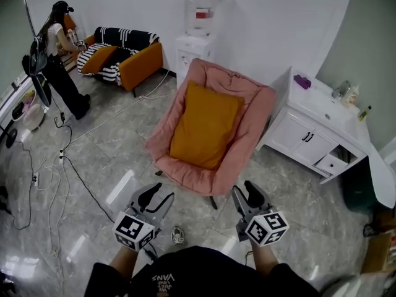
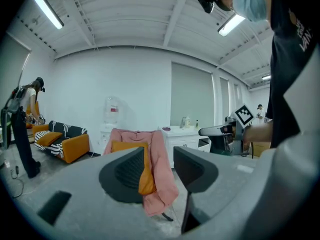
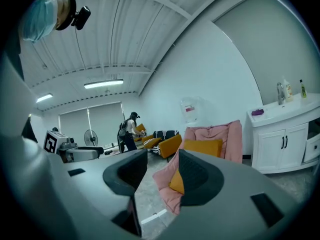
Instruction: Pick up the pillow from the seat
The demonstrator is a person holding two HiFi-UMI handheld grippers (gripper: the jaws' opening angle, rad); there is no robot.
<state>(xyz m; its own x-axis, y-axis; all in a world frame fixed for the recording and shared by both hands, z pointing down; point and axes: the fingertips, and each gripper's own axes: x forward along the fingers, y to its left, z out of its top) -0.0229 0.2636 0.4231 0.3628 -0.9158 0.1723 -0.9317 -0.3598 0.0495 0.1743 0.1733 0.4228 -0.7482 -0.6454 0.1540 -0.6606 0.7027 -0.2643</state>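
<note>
An orange pillow (image 1: pixel 204 125) leans upright against the back of a pink folding chair (image 1: pixel 250 129) in the middle of the room. Both grippers hover low in the head view, short of the chair's front edge and apart from it. My left gripper (image 1: pixel 158 197) is open with nothing between its jaws, and my right gripper (image 1: pixel 246 192) stands the same. In the left gripper view the pillow (image 2: pixel 126 146) and chair (image 2: pixel 162 181) show beyond the open left gripper (image 2: pixel 159 169). In the right gripper view the pillow (image 3: pixel 202 147) lies beyond the open right gripper (image 3: pixel 162 173).
A white sink cabinet (image 1: pixel 312 129) stands right of the chair. A water dispenser (image 1: pixel 199 17) is behind it. At the far left are an orange sofa (image 1: pixel 136 60) and a person (image 1: pixel 62 60). Cables (image 1: pixel 68 166) trail over the tiled floor.
</note>
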